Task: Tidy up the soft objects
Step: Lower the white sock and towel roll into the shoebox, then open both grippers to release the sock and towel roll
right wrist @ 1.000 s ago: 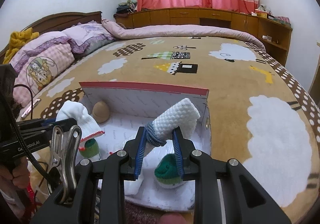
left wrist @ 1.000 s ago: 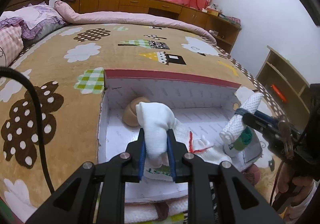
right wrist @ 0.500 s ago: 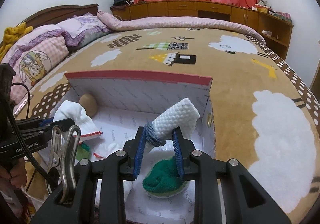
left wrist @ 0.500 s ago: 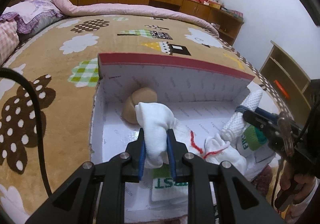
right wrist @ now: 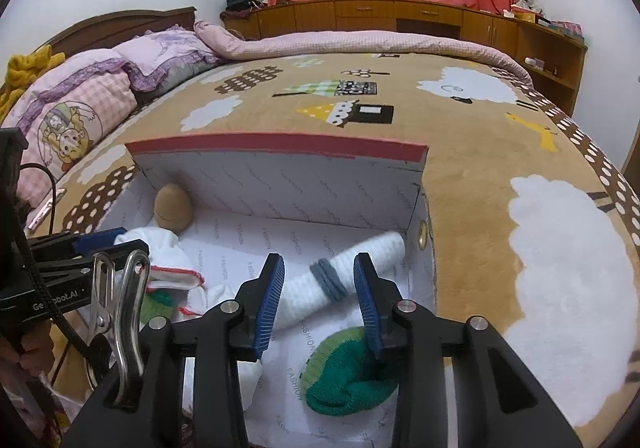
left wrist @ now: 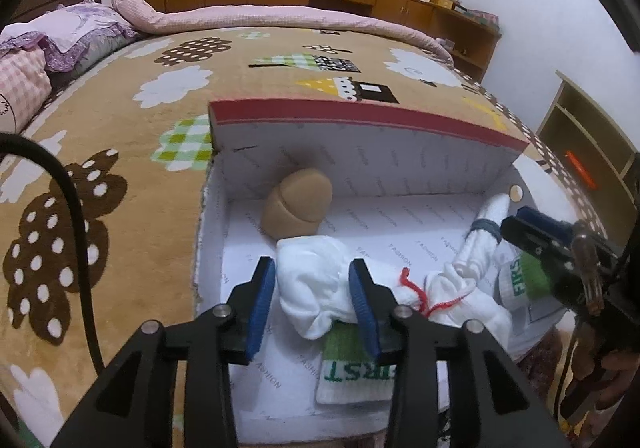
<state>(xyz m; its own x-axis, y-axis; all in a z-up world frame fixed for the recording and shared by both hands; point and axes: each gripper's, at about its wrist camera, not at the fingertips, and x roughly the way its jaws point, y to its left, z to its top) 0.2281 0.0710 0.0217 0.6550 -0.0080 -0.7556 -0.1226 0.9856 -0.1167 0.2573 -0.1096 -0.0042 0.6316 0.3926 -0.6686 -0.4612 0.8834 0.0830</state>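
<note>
Releasing cleanly means letting both opening jaws spread fully before lifting: the left gripper [left wrist: 312, 298] frees the bunched white cloth [left wrist: 316, 288], the right gripper [right wrist: 318, 298] the rolled white waffle towel [right wrist: 340, 272], both inside the white cardboard box [right wrist: 280, 184].

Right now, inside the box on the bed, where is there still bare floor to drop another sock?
The box floor is bare along the back wall, between the tan sock ball and the rolled white sock. The near left, around the white bundle, red-trimmed socks and green sock, is crowded.
</note>
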